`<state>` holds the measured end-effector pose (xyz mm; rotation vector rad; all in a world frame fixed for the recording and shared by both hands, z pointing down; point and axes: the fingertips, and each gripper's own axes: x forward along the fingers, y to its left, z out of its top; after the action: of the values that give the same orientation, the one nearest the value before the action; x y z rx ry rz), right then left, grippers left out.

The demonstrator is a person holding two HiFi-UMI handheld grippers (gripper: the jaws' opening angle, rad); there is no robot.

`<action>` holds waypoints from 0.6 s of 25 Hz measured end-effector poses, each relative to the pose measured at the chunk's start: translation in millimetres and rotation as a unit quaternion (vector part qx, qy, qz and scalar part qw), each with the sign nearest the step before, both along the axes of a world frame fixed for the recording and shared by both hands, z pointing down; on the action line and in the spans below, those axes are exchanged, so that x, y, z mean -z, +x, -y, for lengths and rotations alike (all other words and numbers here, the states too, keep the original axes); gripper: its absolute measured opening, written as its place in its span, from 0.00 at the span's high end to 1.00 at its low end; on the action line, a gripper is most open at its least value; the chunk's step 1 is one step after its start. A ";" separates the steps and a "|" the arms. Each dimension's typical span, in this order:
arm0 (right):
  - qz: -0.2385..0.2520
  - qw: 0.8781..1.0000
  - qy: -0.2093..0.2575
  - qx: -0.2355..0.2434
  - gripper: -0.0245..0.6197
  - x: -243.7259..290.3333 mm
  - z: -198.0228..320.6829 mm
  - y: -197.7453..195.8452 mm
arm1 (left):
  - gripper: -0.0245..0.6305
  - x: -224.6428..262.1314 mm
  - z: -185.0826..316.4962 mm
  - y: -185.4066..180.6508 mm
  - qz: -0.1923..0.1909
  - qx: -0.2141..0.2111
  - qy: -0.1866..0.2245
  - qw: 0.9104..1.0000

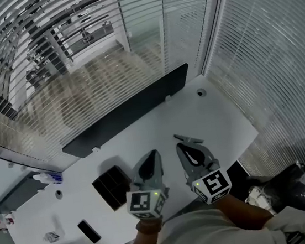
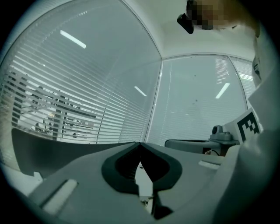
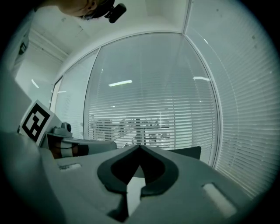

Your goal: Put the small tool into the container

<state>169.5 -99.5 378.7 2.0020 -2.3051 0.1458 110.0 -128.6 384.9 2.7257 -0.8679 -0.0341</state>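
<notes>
A black container (image 1: 112, 186) with compartments lies on the white table (image 1: 219, 121), left of my grippers. Farther left lie a flat black rectangular piece (image 1: 89, 231) and a small grey item (image 1: 51, 236); which of them is the tool I cannot tell. My left gripper (image 1: 155, 153) hovers just right of the container, jaws meeting at the tips with nothing between them (image 2: 140, 144). My right gripper (image 1: 183, 140) is held beside it, also shut and empty (image 3: 140, 147). Both point away across the table, roughly level.
A long black divider panel (image 1: 126, 112) stands along the table's far edge before blinds-covered glass walls. A small bottle (image 1: 47, 177), a dark flat device (image 1: 18, 193) and a small round piece (image 1: 59, 194) sit at the far left. A dark bag (image 1: 300, 185) lies on the floor at right.
</notes>
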 end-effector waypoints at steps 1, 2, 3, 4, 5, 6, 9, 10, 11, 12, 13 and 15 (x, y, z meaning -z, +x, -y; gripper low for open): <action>0.000 1.000 -0.003 -0.001 0.96 -2.7 0.4 3.6 | 0.96 -2.9 -0.2 4.0 0.002 -0.003 -0.005 1.000; 0.000 1.000 -0.005 -0.003 0.96 -5.1 1.5 7.6 | 0.96 -4.7 0.4 8.4 0.004 -0.005 -0.008 1.000; 0.000 1.000 -0.008 -0.005 0.96 -7.2 2.9 11.8 | 0.96 -6.6 1.1 12.7 0.007 -0.008 -0.011 1.000; 0.000 1.000 -0.011 -0.007 0.96 -8.7 4.0 15.5 | 0.96 -10.0 1.2 16.2 0.009 -0.011 -0.013 1.000; -0.001 1.000 -0.013 -0.008 0.96 -10.0 4.9 18.4 | 0.96 -14.3 0.8 18.9 0.011 -0.013 -0.014 1.000; -0.003 1.000 -0.014 -0.010 0.96 -11.3 5.5 20.3 | 0.96 -18.6 0.0 21.0 0.011 -0.016 -0.016 1.000; -0.009 1.000 -0.017 -0.014 0.96 -19.8 6.9 26.7 | 0.96 -34.8 -3.6 28.6 0.018 -0.025 -0.027 0.999; -0.010 1.000 -0.019 -0.015 0.96 -25.6 6.5 30.4 | 0.96 -40.7 -4.7 32.4 0.021 -0.029 -0.032 0.999; -0.011 1.000 -0.023 -0.017 0.96 -32.1 5.5 34.2 | 0.96 -47.2 -5.8 36.3 0.024 -0.031 -0.036 0.999; -0.011 0.999 -0.028 -0.018 0.96 -39.6 4.4 37.8 | 0.96 -53.2 -6.5 40.4 0.026 -0.034 -0.040 0.998; -0.010 0.999 -0.034 -0.019 0.96 -47.5 3.6 41.1 | 0.96 -59.0 -7.0 44.7 0.027 -0.036 -0.044 0.998; -0.009 0.999 -0.044 -0.022 0.96 -60.3 3.7 48.0 | 0.96 -72.0 -7.9 53.0 0.030 -0.040 -0.052 0.997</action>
<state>217.5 -103.2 439.0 2.0028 -2.2053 0.2282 163.0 -120.7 456.9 2.6739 -0.7530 0.1062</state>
